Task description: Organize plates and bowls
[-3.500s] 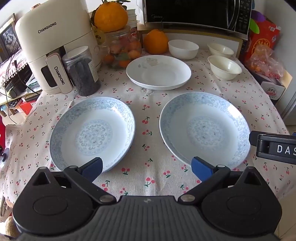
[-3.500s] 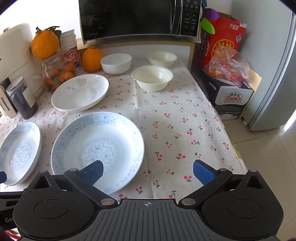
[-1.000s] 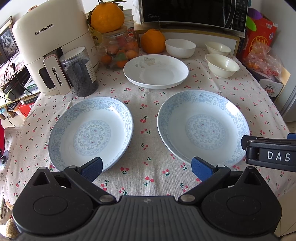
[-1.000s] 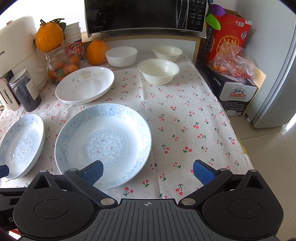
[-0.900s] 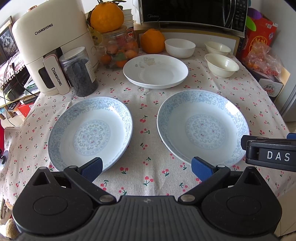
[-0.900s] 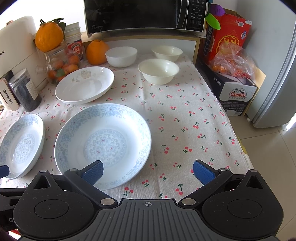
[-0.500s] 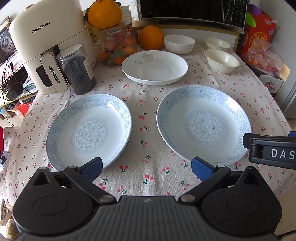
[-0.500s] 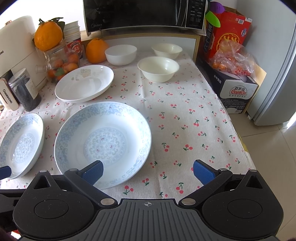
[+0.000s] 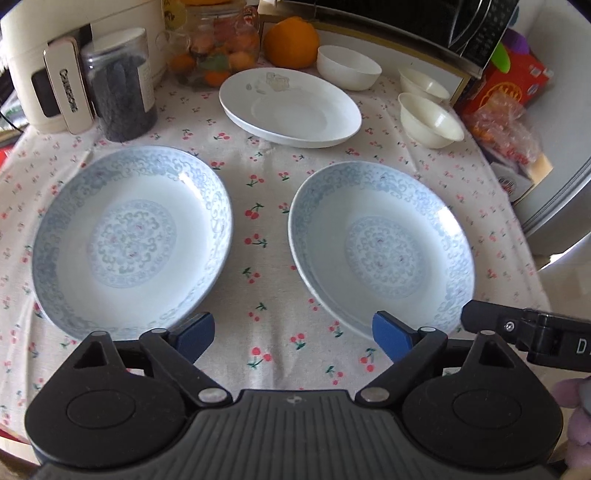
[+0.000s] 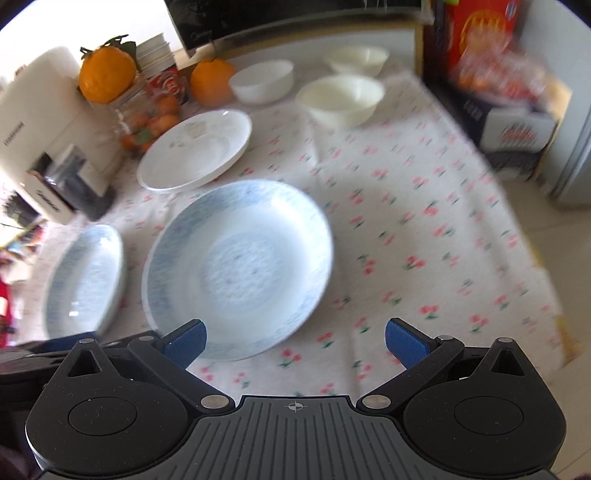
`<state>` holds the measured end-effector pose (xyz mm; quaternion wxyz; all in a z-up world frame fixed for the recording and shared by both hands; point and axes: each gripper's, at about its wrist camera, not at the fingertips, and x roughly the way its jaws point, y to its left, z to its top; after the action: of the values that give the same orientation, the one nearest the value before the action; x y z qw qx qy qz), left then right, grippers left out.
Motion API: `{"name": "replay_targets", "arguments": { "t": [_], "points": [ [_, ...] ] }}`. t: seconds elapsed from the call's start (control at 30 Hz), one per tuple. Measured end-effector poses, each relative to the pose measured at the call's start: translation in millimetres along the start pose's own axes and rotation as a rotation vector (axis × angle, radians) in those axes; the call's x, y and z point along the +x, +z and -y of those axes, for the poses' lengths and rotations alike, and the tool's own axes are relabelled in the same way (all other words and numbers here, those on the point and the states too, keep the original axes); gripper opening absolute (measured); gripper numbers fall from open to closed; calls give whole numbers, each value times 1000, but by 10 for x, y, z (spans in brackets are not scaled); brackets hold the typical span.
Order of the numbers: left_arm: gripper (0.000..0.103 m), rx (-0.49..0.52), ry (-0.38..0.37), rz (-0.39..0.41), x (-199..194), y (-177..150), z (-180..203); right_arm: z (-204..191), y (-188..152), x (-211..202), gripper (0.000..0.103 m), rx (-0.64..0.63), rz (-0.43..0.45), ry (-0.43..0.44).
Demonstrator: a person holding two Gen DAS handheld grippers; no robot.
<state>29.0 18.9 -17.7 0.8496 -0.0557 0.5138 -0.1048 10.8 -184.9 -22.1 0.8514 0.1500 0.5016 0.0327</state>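
Two blue-patterned plates lie side by side on the cherry tablecloth: the left plate and the right plate, also in the right wrist view. A plain white plate lies behind them. Three white bowls stand at the back. My left gripper is open and empty, above the near edge between the two blue plates. My right gripper is open and empty, near the right plate's front rim.
A white appliance, a dark jar, a fruit jar, an orange and a microwave line the back. A red box and a fridge stand at the right, past the table edge.
Both grippers have moved forward and lower toward the plates. The right wrist view has tilted and swung left, and is blurred by motion. Both stay open.
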Motion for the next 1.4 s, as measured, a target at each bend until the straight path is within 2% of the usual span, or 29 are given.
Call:
{"name": "replay_targets", "arguments": {
  "t": [0.1,0.2,0.27,0.33,0.4,0.5,0.57,0.6,0.7,0.87,1.13,1.4],
  "points": [
    [84,-44,-80,-9,27,41,-64,114,114,-1,102,31,-1,60],
    [77,-84,-130,-21,84,67,-125,309,215,51,100,132,-8,159],
    [66,-111,-156,-32,126,73,-159,449,242,138,94,217,-29,215],
    [59,-128,-170,-37,163,72,-176,535,241,232,81,267,-42,241],
    [51,-135,-183,-42,201,80,-184,584,227,318,48,289,-54,238],
    [39,-140,-195,-45,250,103,-185,636,192,442,29,316,-68,209],
    [27,-135,-188,-45,275,108,-190,660,173,500,22,327,-75,208],
    [24,-133,-186,-46,285,108,-190,670,165,518,18,328,-73,213],
    [14,-122,-202,-37,288,108,-184,634,149,532,12,305,-58,202],
    [14,-41,-143,-4,261,92,-61,554,147,489,9,264,-31,152],
    [15,-50,-156,17,322,178,7,570,285,436,9,274,10,128],
    [15,-45,-140,48,411,289,188,646,434,576,9,325,13,60]
  ]
}}
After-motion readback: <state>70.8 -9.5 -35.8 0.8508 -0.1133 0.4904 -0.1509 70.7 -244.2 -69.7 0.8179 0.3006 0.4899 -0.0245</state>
